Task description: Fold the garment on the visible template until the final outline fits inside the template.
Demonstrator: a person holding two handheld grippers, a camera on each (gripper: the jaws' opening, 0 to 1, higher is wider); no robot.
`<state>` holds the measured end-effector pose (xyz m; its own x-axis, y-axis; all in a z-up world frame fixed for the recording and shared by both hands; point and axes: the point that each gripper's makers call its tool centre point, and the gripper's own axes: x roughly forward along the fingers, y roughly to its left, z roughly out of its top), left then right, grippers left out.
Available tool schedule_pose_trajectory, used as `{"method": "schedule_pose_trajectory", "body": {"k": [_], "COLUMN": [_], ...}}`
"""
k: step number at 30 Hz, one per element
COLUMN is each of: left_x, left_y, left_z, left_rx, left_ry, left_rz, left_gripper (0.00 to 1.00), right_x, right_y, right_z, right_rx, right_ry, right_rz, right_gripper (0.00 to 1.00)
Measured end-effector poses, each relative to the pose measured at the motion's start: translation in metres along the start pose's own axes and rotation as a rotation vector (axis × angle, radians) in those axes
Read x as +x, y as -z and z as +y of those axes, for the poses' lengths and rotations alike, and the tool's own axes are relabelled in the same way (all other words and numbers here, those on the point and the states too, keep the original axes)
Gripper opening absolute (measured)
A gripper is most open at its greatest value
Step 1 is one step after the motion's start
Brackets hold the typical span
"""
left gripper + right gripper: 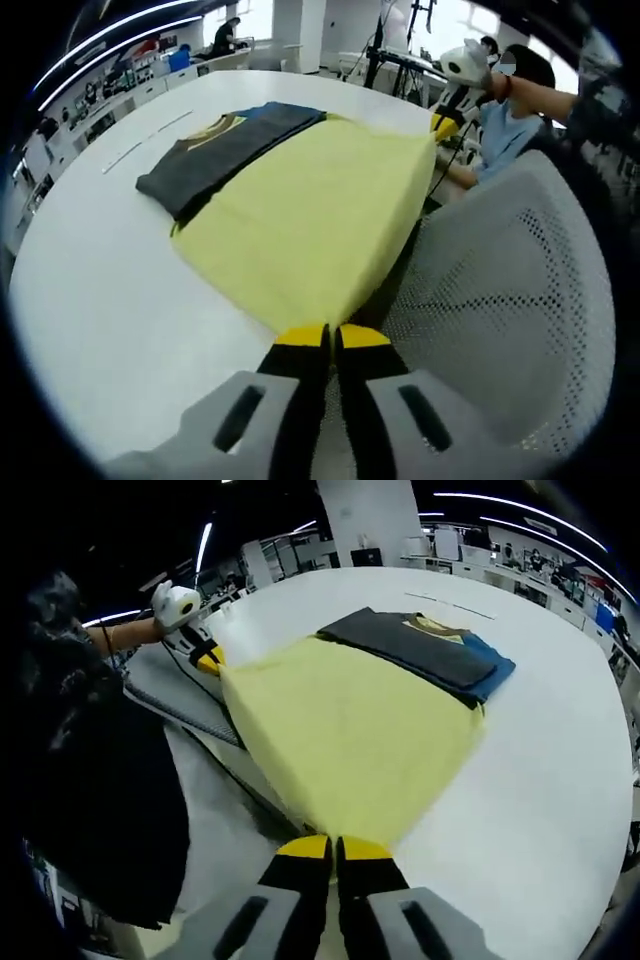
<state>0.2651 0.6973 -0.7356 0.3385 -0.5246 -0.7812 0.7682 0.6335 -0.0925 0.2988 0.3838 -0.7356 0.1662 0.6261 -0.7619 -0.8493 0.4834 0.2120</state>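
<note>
A pale yellow garment (310, 220) (345, 725) is stretched flat between both grippers at the near edge of the white table (100, 300) (545, 780). My left gripper (331, 338) is shut on one near corner. My right gripper (335, 848) is shut on the other near corner. Each gripper also appears in the other's view, the right gripper (445, 125) and the left gripper (205, 658). The yellow cloth's far edge overlaps a folded dark grey garment (215, 155) (405, 640), which lies on a blue one (262, 110) (492, 667).
A white mesh chair (500, 290) (180, 695) stands against the table's near edge under the held cloth. A seated person in blue (505, 125) is behind it. Thin white strips (140, 145) (455, 602) lie on the far tabletop. Desks and shelves line the room.
</note>
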Motion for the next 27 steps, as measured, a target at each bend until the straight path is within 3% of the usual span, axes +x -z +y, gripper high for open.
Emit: {"method": "schedule_pose_trajectory", "body": {"k": [9, 16, 22, 27], "left_x": [-0.011, -0.022, -0.026, -0.028], "left_y": [-0.021, -0.048, -0.065, -0.074], "left_z": [0.015, 0.032, 0.044, 0.058], "left_rx": [-0.009, 0.020, 0.054, 0.058], "left_ry": [-0.044, -0.075, -0.105, -0.132], "left_rz": [-0.034, -0.084, -0.103, -0.121], "left_gripper": [0.00, 0.00, 0.00, 0.00], "right_x": [-0.012, -0.019, -0.022, -0.026], "right_y": [-0.030, -0.052, -0.067, -0.087], "right_z": [-0.011, -0.025, -0.033, -0.047], "right_rx": [-0.046, -0.070, -0.119, -0.132], "right_ry": [0.065, 0.106, 0.125, 0.166], "right_rz": [-0.054, -0.090, -0.077, -0.130], "right_gripper": [0.00, 0.00, 0.00, 0.00]}}
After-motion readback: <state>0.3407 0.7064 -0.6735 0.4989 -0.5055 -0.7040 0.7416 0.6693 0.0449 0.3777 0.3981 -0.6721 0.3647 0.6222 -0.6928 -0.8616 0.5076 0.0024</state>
